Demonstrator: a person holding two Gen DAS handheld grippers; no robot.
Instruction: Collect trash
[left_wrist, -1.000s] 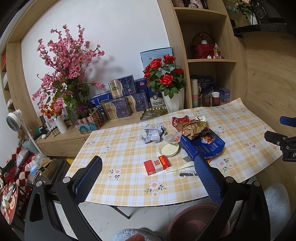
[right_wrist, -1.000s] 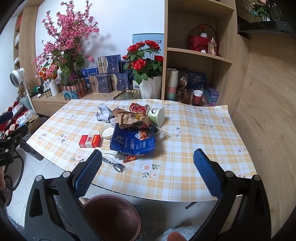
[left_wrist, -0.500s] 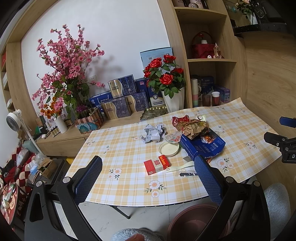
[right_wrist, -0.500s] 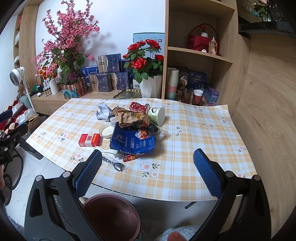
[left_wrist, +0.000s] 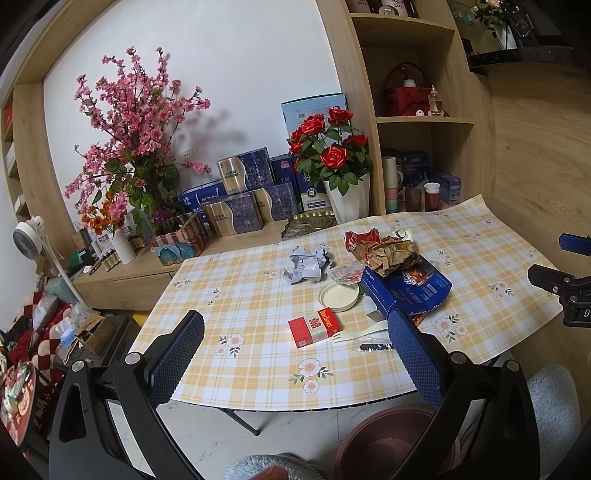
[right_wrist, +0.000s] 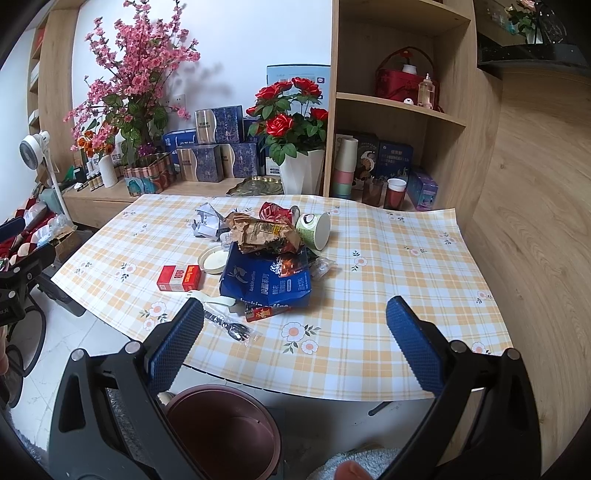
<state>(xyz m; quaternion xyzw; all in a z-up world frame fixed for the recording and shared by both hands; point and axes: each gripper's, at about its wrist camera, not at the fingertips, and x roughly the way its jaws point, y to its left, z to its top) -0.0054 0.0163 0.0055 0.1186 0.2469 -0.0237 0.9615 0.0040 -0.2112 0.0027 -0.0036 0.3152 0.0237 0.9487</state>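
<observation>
Red cigarette pack (left_wrist: 314, 327), one bin (right_wrist: 221, 424)

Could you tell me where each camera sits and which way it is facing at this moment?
Left wrist: sits on the left gripper, off the table's near edge, facing the red cigarette pack; the right gripper shows at the right edge.
Right wrist: sits on the right gripper, further right, facing the blue coffee bag; the left gripper shows at the left edge.
Shared: the trash pile, the maroon bin.
</observation>
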